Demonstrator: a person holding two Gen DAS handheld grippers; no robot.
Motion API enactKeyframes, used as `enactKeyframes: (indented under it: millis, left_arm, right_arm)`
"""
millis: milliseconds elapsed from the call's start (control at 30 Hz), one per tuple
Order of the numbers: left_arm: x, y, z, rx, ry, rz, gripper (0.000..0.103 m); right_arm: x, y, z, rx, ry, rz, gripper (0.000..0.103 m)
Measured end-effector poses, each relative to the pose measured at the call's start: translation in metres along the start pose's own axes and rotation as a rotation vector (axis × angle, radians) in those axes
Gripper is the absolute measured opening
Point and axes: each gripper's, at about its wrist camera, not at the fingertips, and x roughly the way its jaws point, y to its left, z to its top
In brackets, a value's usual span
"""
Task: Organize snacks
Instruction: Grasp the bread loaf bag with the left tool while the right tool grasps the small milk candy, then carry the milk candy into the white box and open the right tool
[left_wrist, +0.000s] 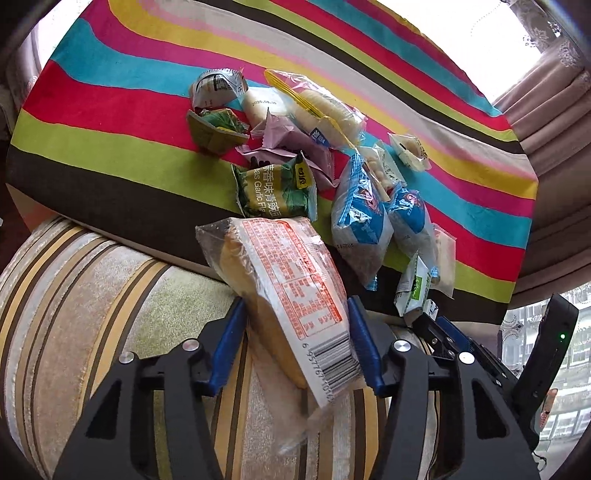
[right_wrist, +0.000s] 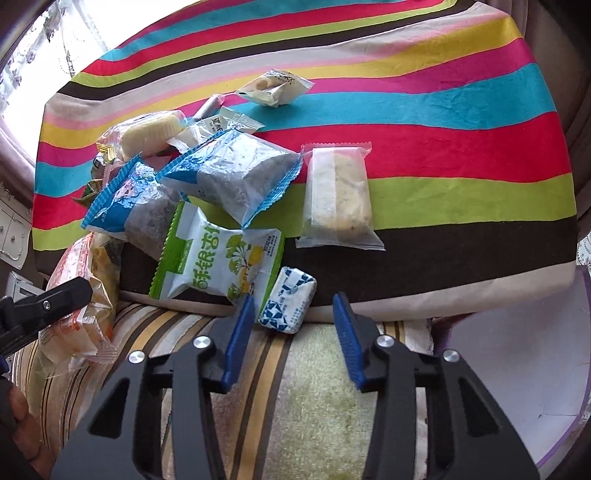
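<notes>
My left gripper (left_wrist: 295, 301) is shut on a clear packet with orange print (left_wrist: 291, 280) that holds a yellow cake; both blue pads press its sides above the striped cushion (left_wrist: 92, 295). A small blue-and-white wrapped packet (right_wrist: 288, 306) lies at the cloth's edge between the tips of my right gripper (right_wrist: 293, 297). The left pad is against it and the right pad stands clear of it, so that gripper is open. A green-and-white packet (right_wrist: 218, 262) lies just left of it. The orange-print packet (right_wrist: 81, 295) shows at the right wrist view's left edge.
Several snack packets lie heaped on a bright striped cloth (left_wrist: 110, 110): a green pea packet (left_wrist: 275, 186), blue-edged clear packets (right_wrist: 236, 166), a clear packet with a pale bar (right_wrist: 338, 195), a cream packet (right_wrist: 273, 88). Curtains and a window (left_wrist: 546, 44) lie beyond.
</notes>
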Motion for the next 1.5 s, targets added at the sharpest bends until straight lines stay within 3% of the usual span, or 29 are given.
enactKeyframes:
  millis: [433, 467, 500, 533, 1033, 1267, 1500]
  left_arm:
    - [-0.022, -0.007, -0.016, 0.096, -0.083, 0.041, 0.045]
    - [-0.023, -0.008, -0.017, 0.105, -0.088, 0.046, 0.045]
    - [-0.024, -0.009, -0.018, 0.113, -0.093, 0.05, 0.044]
    - [-0.025, -0.009, -0.019, 0.12, -0.097, 0.053, 0.044]
    - [-0.041, -0.028, -0.034, 0.182, -0.111, 0.025, 0.038]
    - [-0.045, -0.061, -0.049, 0.265, -0.101, -0.018, 0.038]
    - [-0.032, -0.121, -0.067, 0.409, -0.08, -0.085, 0.038]
  right_arm:
    - [-0.004, -0.007, -0.003, 0.026, -0.018, -0.042, 0.04]
    - [-0.003, -0.007, -0.001, 0.023, -0.018, -0.043, 0.035]
    - [-0.002, -0.006, 0.0, 0.02, -0.017, -0.04, 0.023]
    - [-0.002, -0.005, 0.0, 0.019, -0.014, -0.038, 0.021]
    - [-0.036, -0.035, -0.017, 0.125, -0.098, 0.094, 0.02]
    - [-0.053, -0.064, -0.033, 0.206, -0.124, 0.145, 0.02]
    - [-0.064, -0.11, -0.056, 0.319, -0.141, 0.165, 0.02]
